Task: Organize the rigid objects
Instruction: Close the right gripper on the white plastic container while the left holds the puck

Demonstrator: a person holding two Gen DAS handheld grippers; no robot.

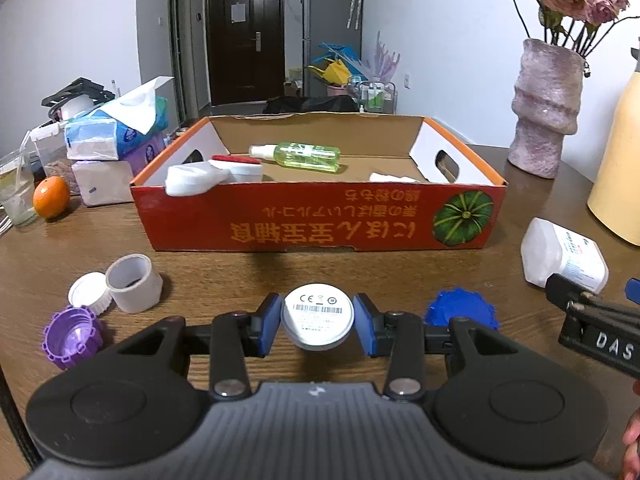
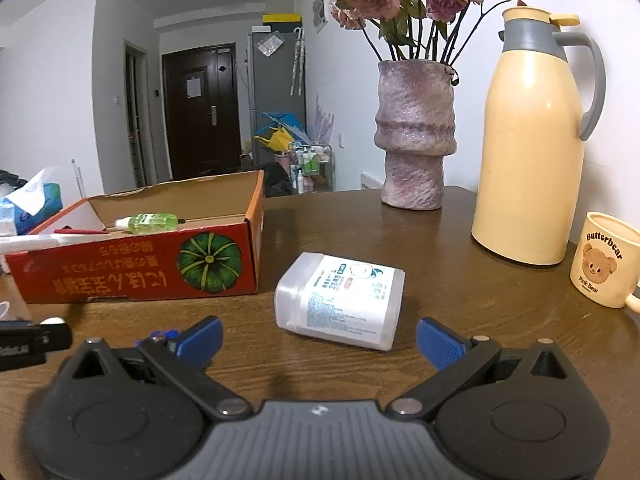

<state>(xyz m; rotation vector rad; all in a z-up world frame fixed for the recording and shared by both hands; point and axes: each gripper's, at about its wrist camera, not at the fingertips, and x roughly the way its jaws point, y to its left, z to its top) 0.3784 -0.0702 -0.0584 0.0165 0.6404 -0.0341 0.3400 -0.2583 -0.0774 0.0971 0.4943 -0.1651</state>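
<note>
The cream mug (image 2: 604, 264) reads "Butterbear" and "Pink Bear". A CE mark and barcode sit on the round white disc (image 1: 318, 316). "DAS" shows on the right tool (image 1: 612, 344). The red box (image 1: 320, 220) carries upside-down Japanese lettering.

My left gripper (image 1: 318, 322) has black plastic arms, blue ribbed pads, silver round screws and a grey grooved body. My right gripper (image 2: 318, 336) looks the same, with white letters "DAS" on its side.
</note>
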